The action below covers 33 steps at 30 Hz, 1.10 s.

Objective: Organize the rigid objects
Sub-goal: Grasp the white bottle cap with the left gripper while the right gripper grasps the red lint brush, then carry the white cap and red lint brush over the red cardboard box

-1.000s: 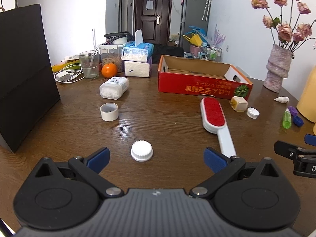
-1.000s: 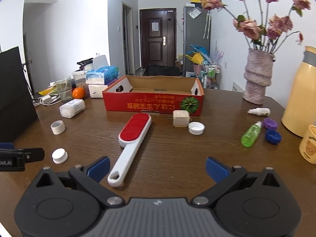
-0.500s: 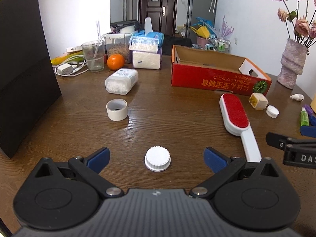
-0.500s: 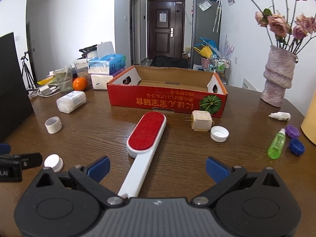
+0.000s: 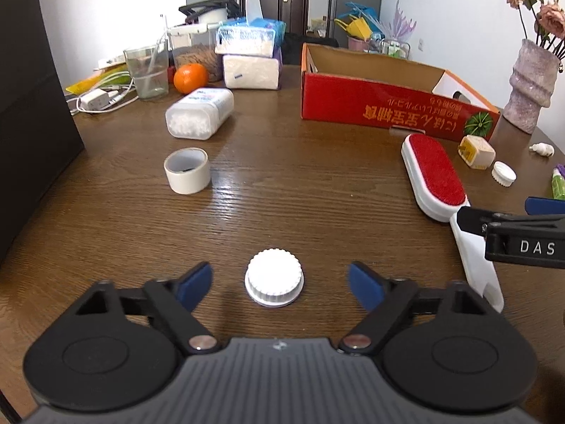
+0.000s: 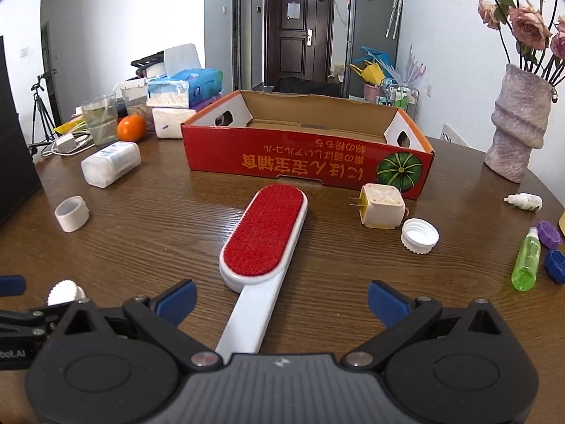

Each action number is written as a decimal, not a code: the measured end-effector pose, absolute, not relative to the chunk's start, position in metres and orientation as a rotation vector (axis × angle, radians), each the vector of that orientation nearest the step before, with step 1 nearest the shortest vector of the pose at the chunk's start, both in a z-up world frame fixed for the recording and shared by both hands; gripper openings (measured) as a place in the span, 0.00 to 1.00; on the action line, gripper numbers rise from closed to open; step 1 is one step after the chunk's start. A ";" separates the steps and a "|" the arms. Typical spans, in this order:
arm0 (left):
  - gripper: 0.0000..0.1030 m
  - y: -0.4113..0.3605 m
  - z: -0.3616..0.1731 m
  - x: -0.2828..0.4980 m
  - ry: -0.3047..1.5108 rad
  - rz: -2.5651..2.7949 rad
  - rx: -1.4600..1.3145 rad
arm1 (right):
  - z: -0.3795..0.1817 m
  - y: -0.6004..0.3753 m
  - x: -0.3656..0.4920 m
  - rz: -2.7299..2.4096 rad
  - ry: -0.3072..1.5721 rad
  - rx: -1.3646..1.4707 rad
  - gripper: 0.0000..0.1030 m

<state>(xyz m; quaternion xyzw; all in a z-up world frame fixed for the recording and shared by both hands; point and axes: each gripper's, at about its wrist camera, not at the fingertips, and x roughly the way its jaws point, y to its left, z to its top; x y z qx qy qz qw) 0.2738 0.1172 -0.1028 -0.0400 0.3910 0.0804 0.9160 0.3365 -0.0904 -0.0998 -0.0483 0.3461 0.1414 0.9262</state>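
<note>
White letters "DAS" show on the black side of the right gripper [image 6: 280, 298] where it enters the left wrist view, and yellow characters, printed upside down beside a green pumpkin picture, run along the front of the shallow red cardboard box [image 6: 310, 162]; I can't read them.

The left gripper [image 5: 280, 282] hangs low over the dark, grained wooden table [image 5: 300, 190]. Its jaws have just been closing in, yet they stand apart with gaps either side of the ribbed white plastic screw cap [image 5: 274, 277] lying flat between the blue pads, untouched.

The right gripper's jaws are spread wide and hold nothing. The white plastic handle of the lint brush with its oval red velvet pad [image 6: 265, 236] runs between them, clear of both pads, its head pointing toward the box.

Just right of the brush head lie a cream, square plug adapter [image 6: 383, 206] and an open ribbed white cap [image 6: 419, 236]. Further left stand a roll of pale tape [image 5: 187, 170] and a clear tub of cotton swabs [image 5: 199, 113], on its side.
</note>
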 end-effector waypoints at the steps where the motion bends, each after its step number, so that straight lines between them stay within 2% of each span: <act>1: 0.77 0.118 -0.104 0.275 0.810 0.164 -0.084 | -0.101 -0.090 0.338 0.289 0.713 -0.100 1.00; 6: 0.74 0.121 -0.110 0.281 0.821 0.164 -0.097 | -0.105 -0.088 0.345 0.294 0.721 -0.103 1.00; 9: 0.60 0.123 -0.112 0.283 0.830 0.161 -0.103 | -0.108 -0.085 0.349 0.298 0.724 -0.106 1.00; 10: 0.48 0.123 -0.114 0.284 0.834 0.159 -0.103 | -0.108 -0.084 0.350 0.299 0.726 -0.108 1.00; 11: 0.40 0.123 -0.115 0.285 0.835 0.158 -0.100 | -0.109 -0.084 0.350 0.300 0.727 -0.109 1.00; 23: 0.40 0.138 -0.116 0.292 0.785 0.176 -0.147 | -0.120 -0.070 0.375 0.297 0.746 -0.087 0.98; 28: 0.40 0.145 -0.115 0.293 0.776 0.195 -0.174 | -0.129 -0.062 0.387 0.275 0.745 -0.084 0.86; 29: 0.40 0.146 -0.115 0.293 0.774 0.196 -0.177 | -0.130 -0.061 0.388 0.273 0.744 -0.085 0.82; 32: 0.40 0.146 -0.116 0.293 0.768 0.196 -0.178 | -0.132 -0.059 0.386 0.292 0.738 -0.088 0.57; 33: 0.40 0.146 -0.116 0.293 0.768 0.197 -0.178 | -0.131 -0.059 0.384 0.300 0.734 -0.089 0.56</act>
